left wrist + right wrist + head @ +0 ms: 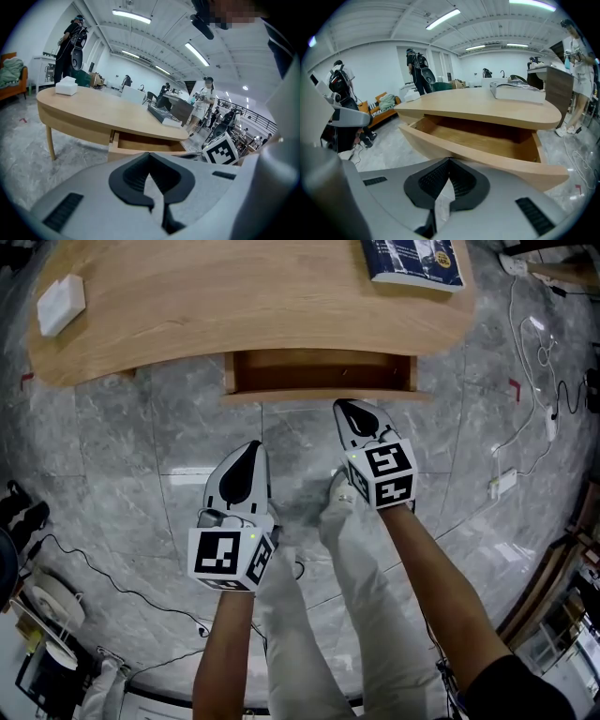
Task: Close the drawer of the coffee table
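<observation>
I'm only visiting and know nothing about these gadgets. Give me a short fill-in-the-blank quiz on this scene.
The coffee table's drawer stands ____.
The right gripper, near the drawer front, has its jaws ____.
The left gripper is ____ from the drawer than the right one.
The dark blue thing on the tabletop is a ____.
Missing words: open; shut; farther; book.

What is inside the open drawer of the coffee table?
The drawer shows only bare wooden floor in the right gripper view. Its back runs under the tabletop, and the strip behind its front panel is covered.
</observation>
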`<act>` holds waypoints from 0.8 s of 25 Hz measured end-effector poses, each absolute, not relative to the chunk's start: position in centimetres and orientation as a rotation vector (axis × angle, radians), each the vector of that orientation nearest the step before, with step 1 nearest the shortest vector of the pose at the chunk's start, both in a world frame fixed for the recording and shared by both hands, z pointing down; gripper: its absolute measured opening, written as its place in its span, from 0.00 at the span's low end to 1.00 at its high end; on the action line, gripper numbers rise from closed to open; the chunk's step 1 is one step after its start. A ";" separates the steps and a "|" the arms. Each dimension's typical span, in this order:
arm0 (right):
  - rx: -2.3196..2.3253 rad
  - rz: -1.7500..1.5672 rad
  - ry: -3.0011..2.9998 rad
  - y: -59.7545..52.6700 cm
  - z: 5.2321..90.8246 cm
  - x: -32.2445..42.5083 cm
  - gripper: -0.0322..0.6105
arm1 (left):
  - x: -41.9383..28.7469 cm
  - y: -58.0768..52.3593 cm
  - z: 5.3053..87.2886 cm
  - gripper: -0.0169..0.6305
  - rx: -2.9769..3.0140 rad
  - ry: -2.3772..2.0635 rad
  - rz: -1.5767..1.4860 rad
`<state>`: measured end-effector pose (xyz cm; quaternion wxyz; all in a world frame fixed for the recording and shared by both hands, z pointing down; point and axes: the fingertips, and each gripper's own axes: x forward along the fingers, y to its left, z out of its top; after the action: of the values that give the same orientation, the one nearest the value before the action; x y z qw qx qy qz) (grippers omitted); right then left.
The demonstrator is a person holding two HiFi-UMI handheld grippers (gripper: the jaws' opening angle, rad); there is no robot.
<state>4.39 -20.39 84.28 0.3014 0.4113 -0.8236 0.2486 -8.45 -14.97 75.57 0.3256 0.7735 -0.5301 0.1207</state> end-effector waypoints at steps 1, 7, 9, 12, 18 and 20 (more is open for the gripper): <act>1.094 0.662 -2.186 -20.5 84.3 4.4 0.07 | -8.5 -14.9 75.6 0.02 2.026 -1.389 0.318; 1.104 0.661 -2.185 -21.8 84.3 4.4 0.07 | -8.8 -15.0 75.9 0.02 2.018 -1.394 0.323; 1.105 0.657 -2.186 -22.3 84.3 4.4 0.07 | -8.9 -15.1 76.0 0.02 2.016 -1.395 0.322; 1.111 0.652 -2.187 -23.1 84.3 4.3 0.07 | -8.9 -15.3 76.0 0.02 2.015 -1.395 0.320; 1.124 0.644 -2.189 -24.7 84.3 4.2 0.07 | -9.0 -15.6 76.0 0.02 2.016 -1.394 0.321; 1.132 0.636 -2.192 -25.2 84.2 4.2 0.07 | -9.0 -15.8 76.1 0.02 2.017 -1.394 0.320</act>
<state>4.19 -25.23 84.23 0.2925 0.4249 -0.8227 0.2388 -9.02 -15.78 76.06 0.3282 0.7706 -0.5325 0.1222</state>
